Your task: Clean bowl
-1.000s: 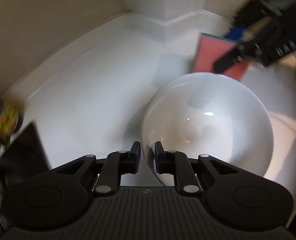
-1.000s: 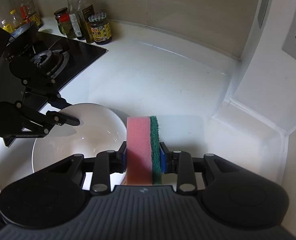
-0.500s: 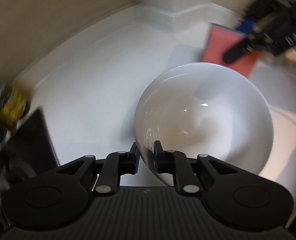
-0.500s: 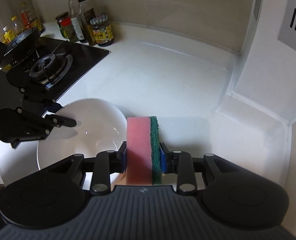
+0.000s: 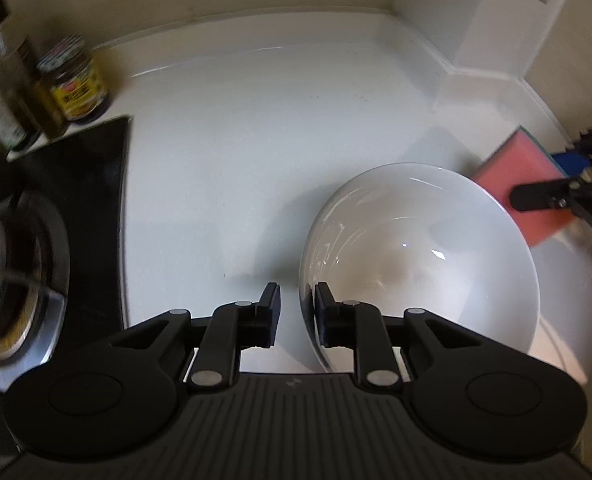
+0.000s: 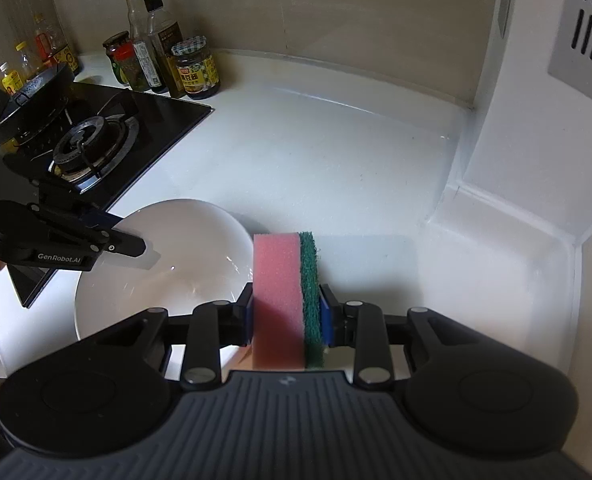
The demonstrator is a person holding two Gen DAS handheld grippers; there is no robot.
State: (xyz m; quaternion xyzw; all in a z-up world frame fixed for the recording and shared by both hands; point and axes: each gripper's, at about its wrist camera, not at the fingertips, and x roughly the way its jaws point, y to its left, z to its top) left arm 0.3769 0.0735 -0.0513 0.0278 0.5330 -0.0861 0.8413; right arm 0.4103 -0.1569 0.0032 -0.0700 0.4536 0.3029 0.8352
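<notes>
the left gripper [image 5: 296,306] has its jaws drawn close with the near rim of the white bowl [image 5: 420,256] pinched between them, one finger outside the wall and one inside, so the bowl is clamped at its edge. seen from the right wrist, that same left gripper [image 6: 129,240] reaches in from the left and grips the bowl [image 6: 167,264] at its left rim, though its exact jaw gap is hard to read from that side. the right gripper [image 6: 287,316] has its jaws closed on a sponge [image 6: 285,296] standing upright between them, pink foam toward the left finger and the green scouring layer against the right finger. in the left wrist view the right gripper [image 5: 552,184] shows at the right edge holding the sponge [image 5: 522,184] just beside the far right rim of the bowl; whether sponge and bowl touch cannot be told. the bowl sits on a white countertop [image 6: 316,160], near its front edge, its inside glossy with small highlights. to the left of the bowl lies a black glass gas stove [image 6: 91,144] with a round burner. behind the stove, against the beige wall, stands a cluster of condiment bottles and jars [image 6: 163,68], blurred in the left wrist view [image 5: 71,84]. at the right a white boxed column with a vent grille [image 6: 584,28] rises from the counter corner.
</notes>
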